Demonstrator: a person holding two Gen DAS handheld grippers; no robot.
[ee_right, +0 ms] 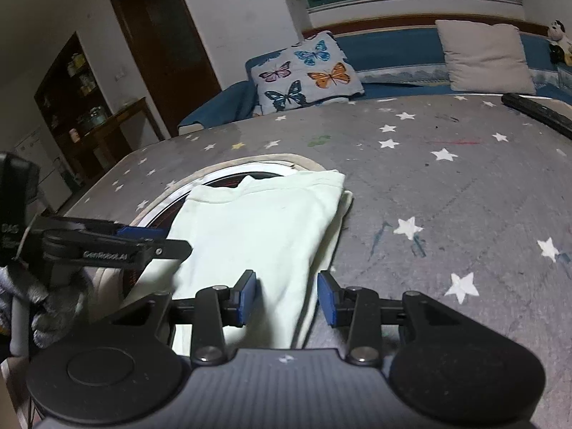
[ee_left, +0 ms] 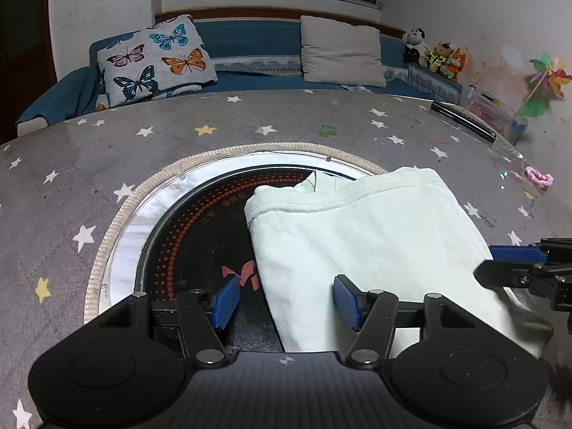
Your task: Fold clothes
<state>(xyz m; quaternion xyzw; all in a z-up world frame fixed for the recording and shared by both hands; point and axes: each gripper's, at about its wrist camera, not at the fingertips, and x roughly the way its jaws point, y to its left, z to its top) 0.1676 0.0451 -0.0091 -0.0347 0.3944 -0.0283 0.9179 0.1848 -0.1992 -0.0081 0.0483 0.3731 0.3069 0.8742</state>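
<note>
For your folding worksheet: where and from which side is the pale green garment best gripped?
Probably the near hem of the pale green garment, approached from the near side. That edge lies flat between the open right gripper fingers, while the far end is a thick folded layer.

One folded pale garment (ee_left: 361,236) lies on one star-patterned tabletop (ee_left: 293,121). Two tools show: the left tool (ee_left: 286,300) and the right tool (ee_right: 287,296). Two pillows sit behind: one butterfly pillow (ee_left: 157,59) and one plain grey pillow (ee_left: 341,52). Three plush toys (ee_left: 434,55), one pinwheel (ee_left: 547,80), one pink hair tie (ee_left: 540,177).
</note>
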